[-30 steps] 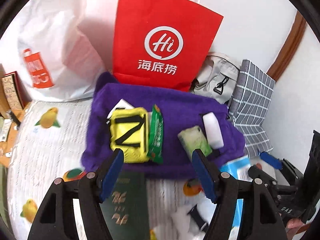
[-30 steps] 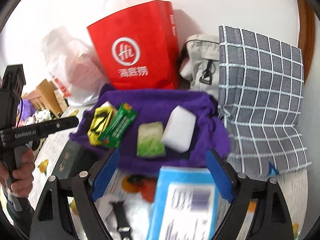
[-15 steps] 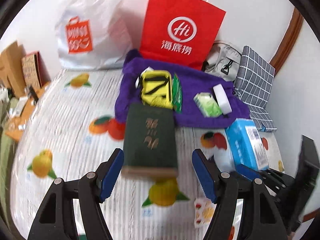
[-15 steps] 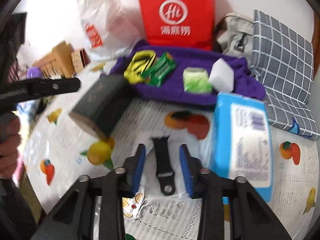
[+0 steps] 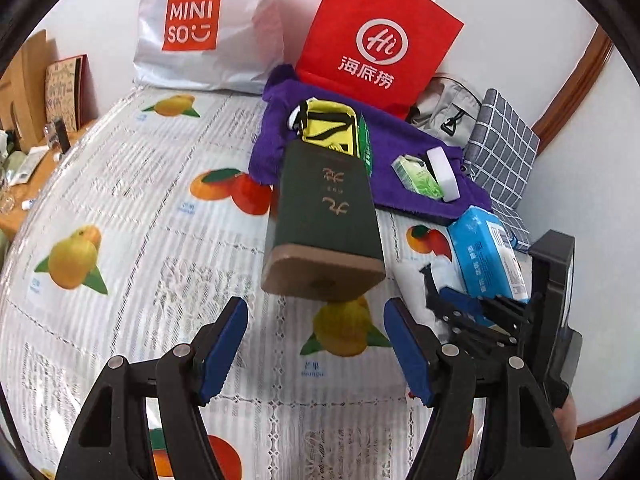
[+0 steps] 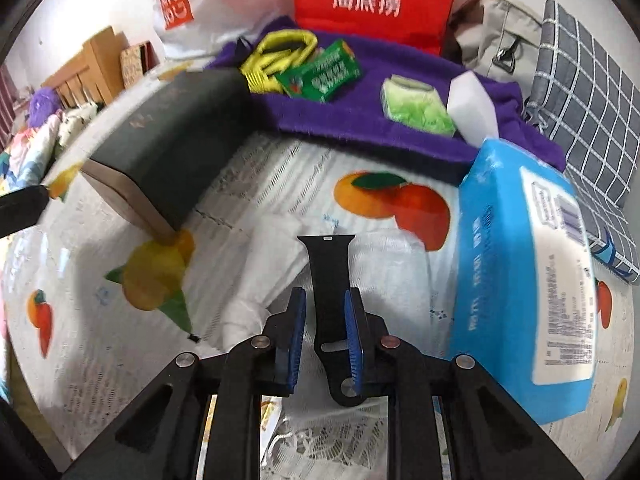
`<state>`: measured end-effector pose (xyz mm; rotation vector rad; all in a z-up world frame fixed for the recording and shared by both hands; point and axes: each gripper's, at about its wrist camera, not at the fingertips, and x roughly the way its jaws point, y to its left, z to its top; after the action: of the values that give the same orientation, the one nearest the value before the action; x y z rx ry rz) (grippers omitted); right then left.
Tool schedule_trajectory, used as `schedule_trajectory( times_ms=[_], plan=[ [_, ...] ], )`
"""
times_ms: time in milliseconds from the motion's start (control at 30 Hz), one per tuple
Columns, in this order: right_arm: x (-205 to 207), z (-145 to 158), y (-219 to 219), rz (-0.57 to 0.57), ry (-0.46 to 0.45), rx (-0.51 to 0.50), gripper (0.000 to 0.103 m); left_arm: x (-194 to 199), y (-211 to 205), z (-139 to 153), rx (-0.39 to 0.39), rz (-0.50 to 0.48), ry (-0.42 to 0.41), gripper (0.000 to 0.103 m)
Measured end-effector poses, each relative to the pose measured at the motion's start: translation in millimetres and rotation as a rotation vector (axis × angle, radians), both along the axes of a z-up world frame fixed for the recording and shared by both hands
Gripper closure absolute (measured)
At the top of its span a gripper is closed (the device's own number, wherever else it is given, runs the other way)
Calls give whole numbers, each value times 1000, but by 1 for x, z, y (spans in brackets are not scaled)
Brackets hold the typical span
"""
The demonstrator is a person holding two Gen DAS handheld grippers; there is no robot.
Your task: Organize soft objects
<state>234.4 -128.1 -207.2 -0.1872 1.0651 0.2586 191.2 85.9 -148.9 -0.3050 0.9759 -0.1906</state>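
Towel (image 6: 360, 116) bears four items; two bags behind.

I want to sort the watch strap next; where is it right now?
In the right wrist view the black watch strap lies on white tissue, low centre between the right gripper's fingers, left of the blue wipes pack.

A white wall (image 5: 100, 8) rises behind the table (image 5: 132, 216), which wears a white lace-patterned cloth printed with oranges and mangoes. Against the wall, at the table's far edge, stand a white Miniso bag (image 5: 200, 28) and, right of it, a red paper bag (image 5: 376, 36). A curved brown wooden trim (image 5: 576, 80) runs down the wall right of the red bag. Left of the table sit brown cardboard boxes (image 5: 28, 80) on a wooden surface (image 5: 16, 216). Even daylight fills the room
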Motion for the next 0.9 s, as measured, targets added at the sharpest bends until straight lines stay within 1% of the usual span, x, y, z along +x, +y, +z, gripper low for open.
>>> schedule_trajectory(
  times_ms=[67, 133, 167, 200, 233, 267, 333, 367, 467, 667, 900],
  plan=[
    [0, -2, 2, -7, -9, 4, 74, -1, -1, -3, 0, -2, 6, 35],
    [1, -3, 1, -17, -25, 15, 74, -3, 0, -6, -6, -1, 14, 36],
    [2, -4, 1, -18, -28, 18, 75, -5, 0, -7, -10, -2, 18, 36],
    [2, -4, 0, -23, -33, 13, 79, -7, 0, -8, -13, -4, 21, 36],
    [3, -3, -2, -26, -32, 24, 87, -8, 1, -8, -12, -5, 21, 36],
    [4, -2, -5, -30, -22, 55, 91, -11, 2, -7, -9, -2, 20, 36],
    [3, 3, -11, -40, -5, 121, 96, -14, 4, -6, -5, 4, 17, 36],
    [1, 6, -12, -41, -8, 138, 98, -17, 5, -5, -5, 8, 16, 36],
    [-7, 18, -14, -40, -30, 163, 100, -23, 8, -2, -7, 20, 12, 36],
    [-30, 40, -18, -43, -67, 185, 101, -38, 9, 2, -2, 36, 9, 36],
    [-67, 61, -39, -55, -72, 239, 102, -47, -3, 4, 18, 20, 13, 36]
  ],
)
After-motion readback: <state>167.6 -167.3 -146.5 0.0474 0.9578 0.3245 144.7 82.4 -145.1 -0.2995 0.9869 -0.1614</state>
